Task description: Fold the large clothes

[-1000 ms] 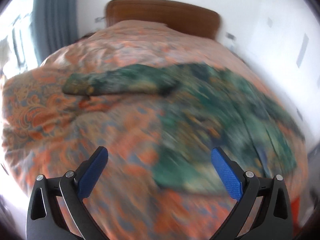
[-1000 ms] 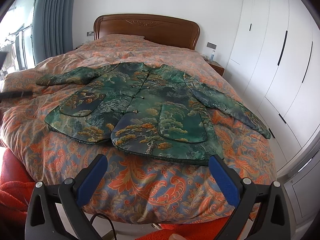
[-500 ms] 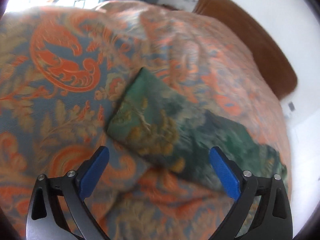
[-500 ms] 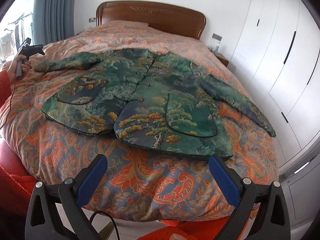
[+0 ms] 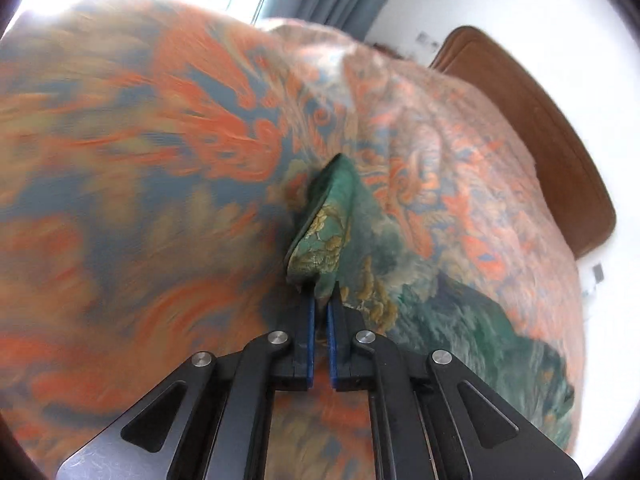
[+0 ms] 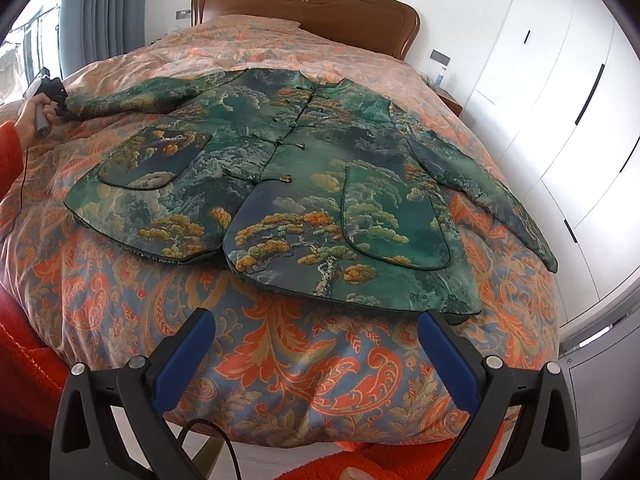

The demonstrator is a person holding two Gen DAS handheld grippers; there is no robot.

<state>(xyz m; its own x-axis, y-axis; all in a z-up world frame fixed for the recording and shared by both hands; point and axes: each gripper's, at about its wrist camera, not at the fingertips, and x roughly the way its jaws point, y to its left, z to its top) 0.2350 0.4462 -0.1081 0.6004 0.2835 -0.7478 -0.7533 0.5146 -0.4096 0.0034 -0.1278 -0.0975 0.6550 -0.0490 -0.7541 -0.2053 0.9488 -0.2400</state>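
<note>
A green jacket [image 6: 280, 168] printed with pines and clouds lies flat, front up, on the bed, both sleeves spread out. In the left wrist view my left gripper [image 5: 320, 300] is shut on the cuff of the jacket's sleeve [image 5: 324, 236], which bunches up between the blue pads. The right wrist view shows that same left gripper [image 6: 50, 90] held by a hand at the sleeve end on the far left. My right gripper [image 6: 316, 356] stands open above the bed's foot edge, just short of the jacket's hem, nothing between its fingers.
The bed carries an orange and blue paisley duvet [image 6: 280, 380] and a wooden headboard [image 6: 304, 8]. White wardrobe doors [image 6: 560, 120] stand close on the right. Grey curtains [image 6: 100, 12] hang at the left. A red sleeve [image 6: 10, 148] and red fabric [image 6: 24, 360] show at lower left.
My left gripper went to the sleeve cuff and shut on it, from wide open. My right gripper moved slightly closer to the jacket's hem and stayed open.
</note>
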